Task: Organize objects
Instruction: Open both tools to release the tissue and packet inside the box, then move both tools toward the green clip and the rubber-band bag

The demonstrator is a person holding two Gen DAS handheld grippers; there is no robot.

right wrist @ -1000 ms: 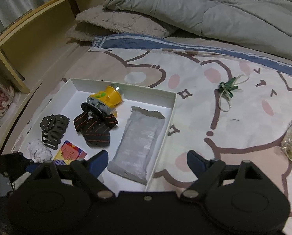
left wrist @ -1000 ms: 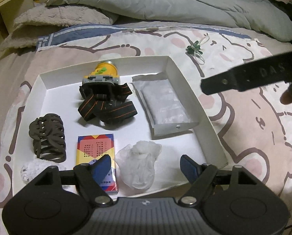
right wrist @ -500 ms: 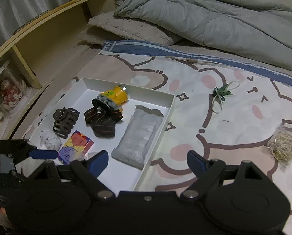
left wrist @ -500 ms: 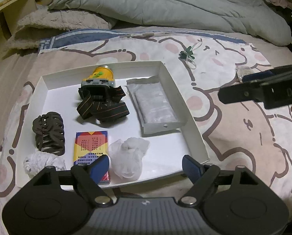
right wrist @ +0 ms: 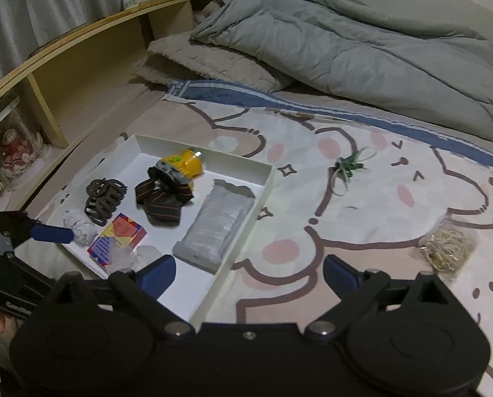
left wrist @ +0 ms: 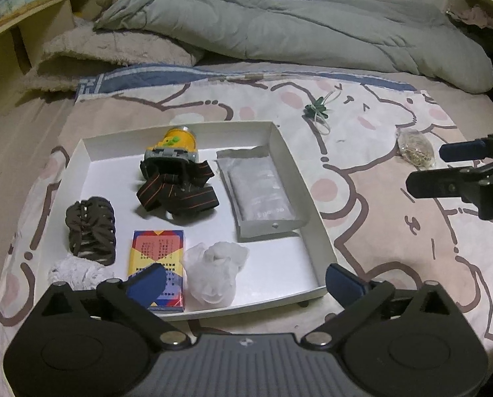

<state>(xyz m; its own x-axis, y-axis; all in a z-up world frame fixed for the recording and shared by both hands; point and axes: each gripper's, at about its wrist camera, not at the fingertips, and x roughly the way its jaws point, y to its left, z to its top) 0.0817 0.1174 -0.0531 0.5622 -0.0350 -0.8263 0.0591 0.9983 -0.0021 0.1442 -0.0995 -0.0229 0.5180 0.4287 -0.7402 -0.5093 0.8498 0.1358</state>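
Both grippers are empty. The left gripper (left wrist: 243, 279) has just been opening and now stands wide apart with nothing between its pads; it hovers over the near edge of the white tray (left wrist: 281, 139). The right gripper (right wrist: 248, 273) has also just been opening; it is released too, with only bedsheet and the tray corner showing between its fingers.

Already in the tray:
- yellow headlamp (left wrist: 177, 147) with its striped strap bunched in front, toward the far wall
- grey foil pouch (left wrist: 261, 188) lying along the right wall
- dark claw hair clip (left wrist: 92, 226) on the left
- colourful card box (left wrist: 157, 258) at the near middle
- clear crumpled plastic bag (left wrist: 215, 271) just beside the card box
- white lacy scrunchie (left wrist: 76, 271) at the near left corner

The items sit apart rather than stacked, probably so that each stays graspable.

Still outside on the cartoon bedsheet (right wrist: 395, 182):
- green-and-cream ribbon tie (right wrist: 349, 167), beyond the tray's far right corner
- bag of rubber bands (right wrist: 448, 248), well to the right of the tray and nearest the right gripper

Judgement: the task is mostly done, with two loose items left. The wide jaws suit a reach, and the right gripper is best placed for the rubber bands. The bag is soft and slippery, so it would need a pinch on the bulk, not on an edge.
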